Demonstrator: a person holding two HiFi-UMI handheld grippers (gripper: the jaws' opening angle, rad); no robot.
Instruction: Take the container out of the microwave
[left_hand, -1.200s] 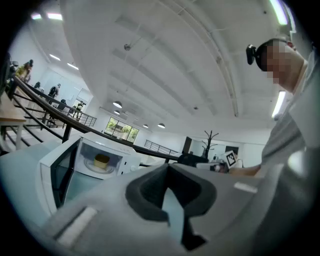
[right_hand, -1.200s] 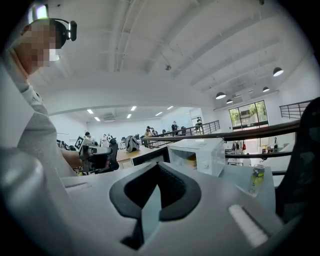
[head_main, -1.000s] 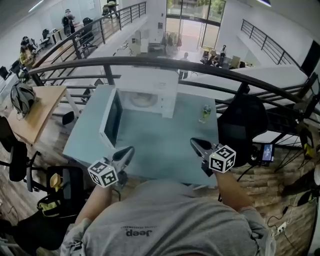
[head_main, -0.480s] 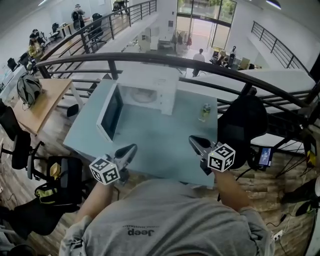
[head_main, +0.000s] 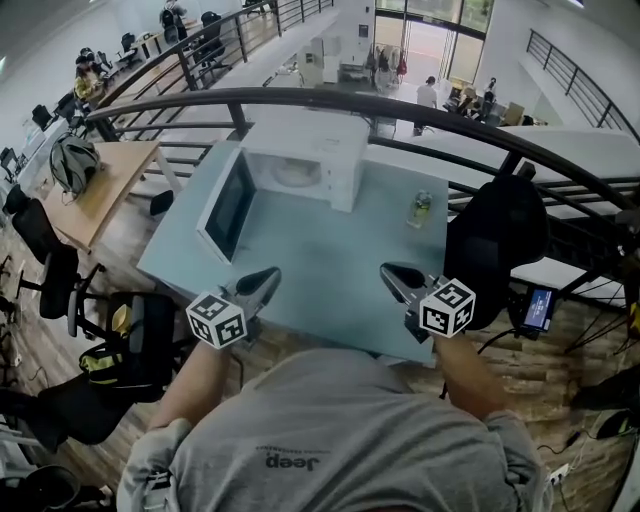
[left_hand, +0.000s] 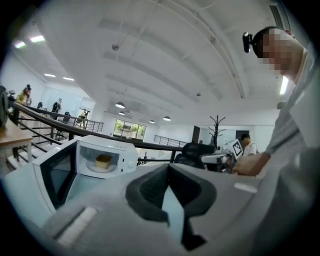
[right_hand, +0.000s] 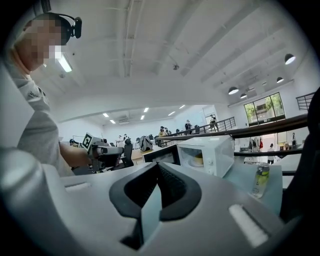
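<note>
A white microwave (head_main: 305, 160) stands at the far side of the pale blue table (head_main: 330, 270), its door (head_main: 228, 205) swung open to the left. Inside, a small tan container (left_hand: 103, 160) sits on the turntable plate; the right gripper view also shows the container (right_hand: 198, 159). My left gripper (head_main: 268, 276) hovers over the table's near edge, well short of the microwave, shut and empty. My right gripper (head_main: 388, 272) is level with it to the right, also shut with nothing in it. In the gripper views the left gripper (left_hand: 168, 167) and right gripper (right_hand: 158, 165) both point toward the microwave.
A small green bottle (head_main: 420, 208) stands on the table right of the microwave. A black railing (head_main: 400, 105) curves behind the table. A black chair (head_main: 495, 245) sits at the table's right, and a wooden desk (head_main: 105, 190) and office chairs are at the left.
Both grippers stay shut near the table's front edge and have barely moved. The head view has shifted slightly, so the microwave and table sit a little further right.
</note>
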